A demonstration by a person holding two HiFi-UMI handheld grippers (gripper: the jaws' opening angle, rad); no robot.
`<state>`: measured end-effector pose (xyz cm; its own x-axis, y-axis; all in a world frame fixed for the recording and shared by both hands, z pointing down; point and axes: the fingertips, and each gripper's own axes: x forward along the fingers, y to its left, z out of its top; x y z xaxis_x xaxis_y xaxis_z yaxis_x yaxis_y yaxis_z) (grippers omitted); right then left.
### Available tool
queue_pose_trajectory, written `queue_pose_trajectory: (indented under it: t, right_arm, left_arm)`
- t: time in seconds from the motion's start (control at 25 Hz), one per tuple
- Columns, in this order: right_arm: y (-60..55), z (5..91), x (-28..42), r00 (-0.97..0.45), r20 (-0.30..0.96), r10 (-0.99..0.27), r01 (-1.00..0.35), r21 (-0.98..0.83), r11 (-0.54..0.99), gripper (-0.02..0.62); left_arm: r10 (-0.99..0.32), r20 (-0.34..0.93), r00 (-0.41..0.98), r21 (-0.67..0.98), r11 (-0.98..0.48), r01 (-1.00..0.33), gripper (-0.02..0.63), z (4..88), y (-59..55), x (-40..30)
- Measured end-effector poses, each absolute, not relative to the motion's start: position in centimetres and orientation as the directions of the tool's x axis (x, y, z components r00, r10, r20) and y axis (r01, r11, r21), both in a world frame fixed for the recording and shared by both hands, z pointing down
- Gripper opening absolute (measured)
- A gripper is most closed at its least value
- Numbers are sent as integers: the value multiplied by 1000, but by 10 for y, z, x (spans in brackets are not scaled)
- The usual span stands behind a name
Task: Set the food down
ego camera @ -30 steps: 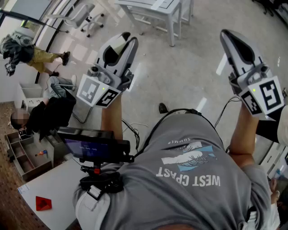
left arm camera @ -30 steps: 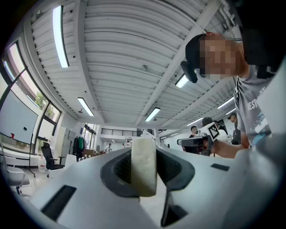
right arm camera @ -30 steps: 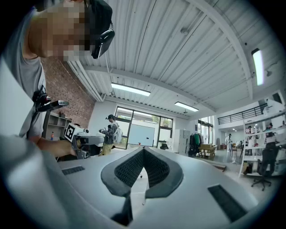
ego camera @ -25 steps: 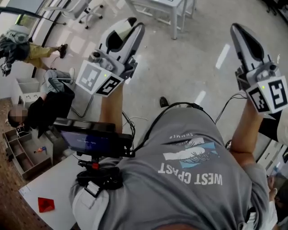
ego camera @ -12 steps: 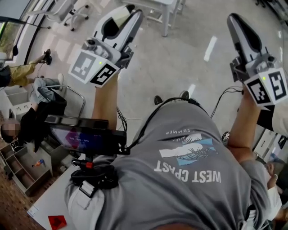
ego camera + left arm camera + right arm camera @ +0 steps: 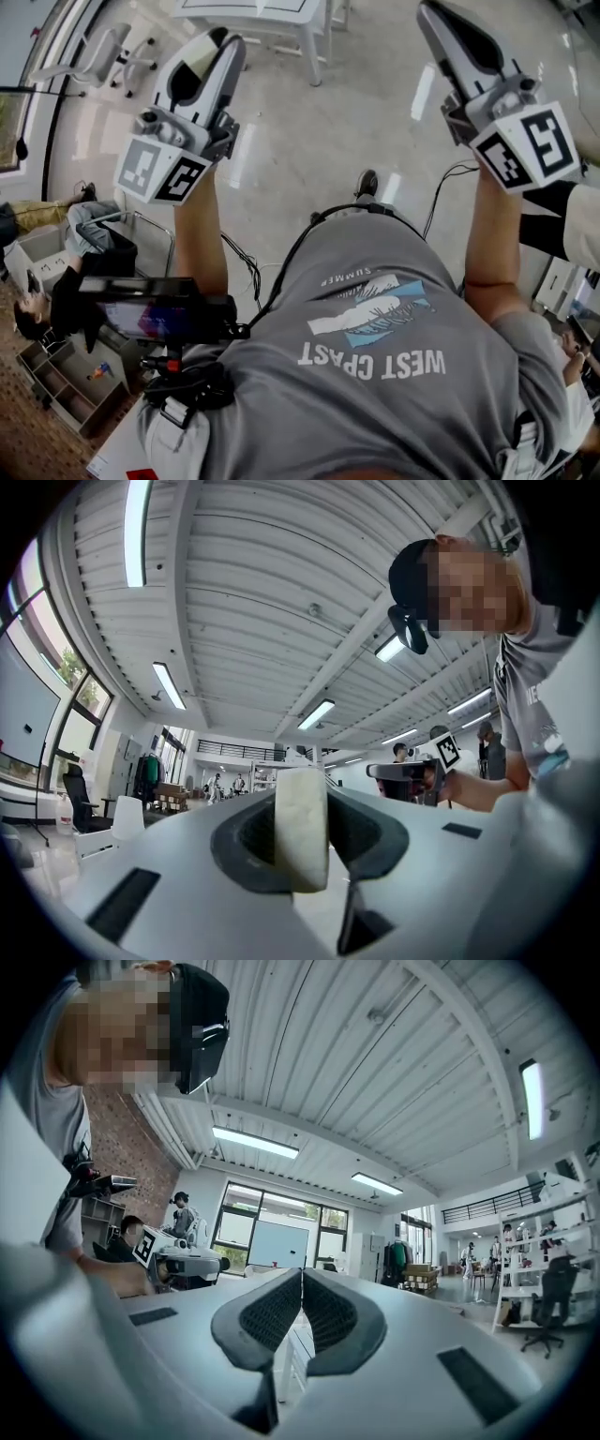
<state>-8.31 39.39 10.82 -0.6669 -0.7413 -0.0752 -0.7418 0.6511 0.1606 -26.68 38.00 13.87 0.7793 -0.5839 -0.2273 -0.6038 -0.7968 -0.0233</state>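
Left gripper (image 6: 301,794) clamped on a pale food slice (image 6: 300,841). The slice stands upright between the pads, held in the air and not set down. Right gripper (image 6: 301,1279): pads pressed together, empty. In the head view, a divided tray (image 6: 45,392) sits at the lower left, with a small orange object (image 6: 97,373) in one compartment.

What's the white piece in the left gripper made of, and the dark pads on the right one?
The piece: pale, matte, finely pitted, likely foam or a soft bread-like food; unclear which. The pads: dark, matte, grid-textured, probably rubber.
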Motion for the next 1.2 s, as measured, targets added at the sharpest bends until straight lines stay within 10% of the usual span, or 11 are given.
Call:
queue_pose_trajectory:
  t: [0.48, 1.2]
  right_arm:
    - [278, 166, 42, -720, -80, -689, -693, 121, 710, 8]
    - [177, 162, 10, -665, -62, -744, -746, 99, 659, 8]
  left_arm:
    - [-629, -185, 755, -50, -761, -647, 101, 179, 274, -129]
    - [-562, -189, 805, -46, -814, -579, 101, 164, 165, -154]
